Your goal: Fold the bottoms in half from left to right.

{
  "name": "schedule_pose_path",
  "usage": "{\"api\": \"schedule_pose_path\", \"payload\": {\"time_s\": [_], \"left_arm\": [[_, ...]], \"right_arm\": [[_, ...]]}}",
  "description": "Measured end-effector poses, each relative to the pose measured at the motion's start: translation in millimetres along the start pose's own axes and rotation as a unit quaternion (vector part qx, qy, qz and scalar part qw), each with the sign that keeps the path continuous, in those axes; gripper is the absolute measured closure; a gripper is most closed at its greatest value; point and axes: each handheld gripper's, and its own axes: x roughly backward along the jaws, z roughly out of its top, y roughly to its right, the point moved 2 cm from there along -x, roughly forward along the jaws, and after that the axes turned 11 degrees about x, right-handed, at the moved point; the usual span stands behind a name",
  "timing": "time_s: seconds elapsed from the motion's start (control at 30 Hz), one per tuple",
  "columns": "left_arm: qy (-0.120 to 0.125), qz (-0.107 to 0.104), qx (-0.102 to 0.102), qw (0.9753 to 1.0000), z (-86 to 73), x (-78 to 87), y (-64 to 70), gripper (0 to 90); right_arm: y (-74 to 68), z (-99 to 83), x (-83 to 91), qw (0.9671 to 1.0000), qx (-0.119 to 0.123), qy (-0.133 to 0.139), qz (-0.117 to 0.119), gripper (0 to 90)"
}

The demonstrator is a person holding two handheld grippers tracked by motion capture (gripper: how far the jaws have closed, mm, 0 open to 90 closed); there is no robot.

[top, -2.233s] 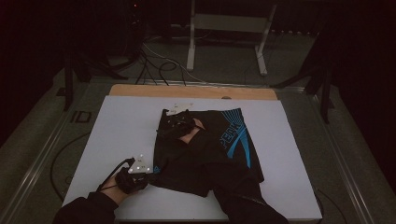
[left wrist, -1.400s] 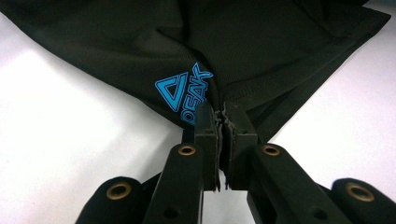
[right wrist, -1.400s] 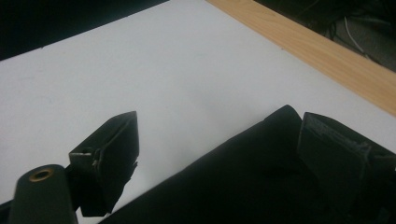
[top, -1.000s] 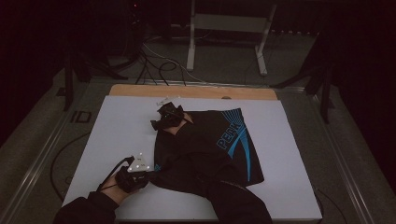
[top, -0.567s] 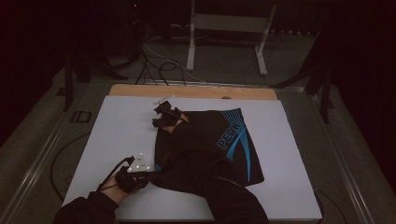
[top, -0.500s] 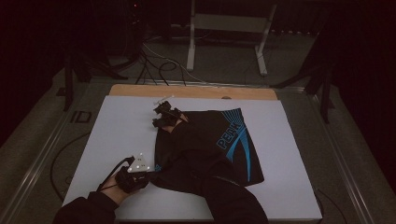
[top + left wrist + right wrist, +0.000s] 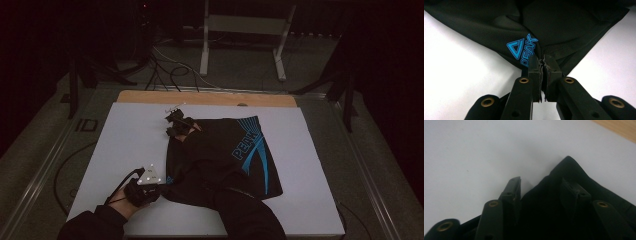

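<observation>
Black, soft shorts [image 7: 220,155] lay limp at table [image 7: 125,135] centre, likely best held by hems: left gripper [image 7: 542,65] clamped the seven-o'clock corner, right gripper [image 7: 540,185] stood open over the eleven-o'clock corner.

Dim room, dark walls, light falling mainly on the white rectangular tabletop sheet [image 7: 125,145] with a bare wooden strip [image 7: 207,98] along its far edge. Grey carpeted floor [image 7: 240,70] beyond the table, with a white metal two-legged stand [image 7: 243,30] and loose black and white cables [image 7: 167,67]. Metal rails [image 7: 42,170] flank the table; black tripod legs [image 7: 345,95] stand far right.
</observation>
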Motion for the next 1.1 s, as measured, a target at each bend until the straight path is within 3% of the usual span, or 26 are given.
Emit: {"api": "schedule_pose_path", "payload": {"time_s": [0.2,0.3,0.37,0.5,0.77,0.93,1.1], "left_arm": [[-0.001,0.001,-0.002,1.0,0.1,-0.5,0.5,86.3],[0.0,0.001,-0.001,1.0,0.2,-0.3,0.6,86.3],[0.0,0.0,-0.001,1.0,0.3,-0.2,0.6,86.4],[0.0,0.0,0.0,1.0,0.6,-0.3,0.5,86.3],[0.002,-0.005,0.004,1.0,1.4,0.0,1.3,86.4],[0.005,-0.008,0.002,1.0,2.8,0.9,2.9,86.4],[0.007,-0.009,0.001,0.9999,3.9,2.4,4.2,86.4]], "right_arm": [[-0.6,-0.6,-0.3,0.9998,0.007,-0.007,-0.018,60.6],[0.0,-0.9,0.2,0.9994,0.01,-0.009,-0.031,69.1],[0.6,-1.4,0.2,0.9994,0.01,-0.008,-0.033,71.3],[2.3,-2.5,2.2,0.9992,0.016,-0.012,-0.034,84.3],[2.6,-3.2,6.5,0.9993,0.023,-0.005,-0.03,87.7],[5.8,-1.7,14.0,0.9995,0.027,0.007,-0.016,88.0],[8.7,-0.5,20.2,0.9991,0.034,0.015,-0.022,88.1]]}}
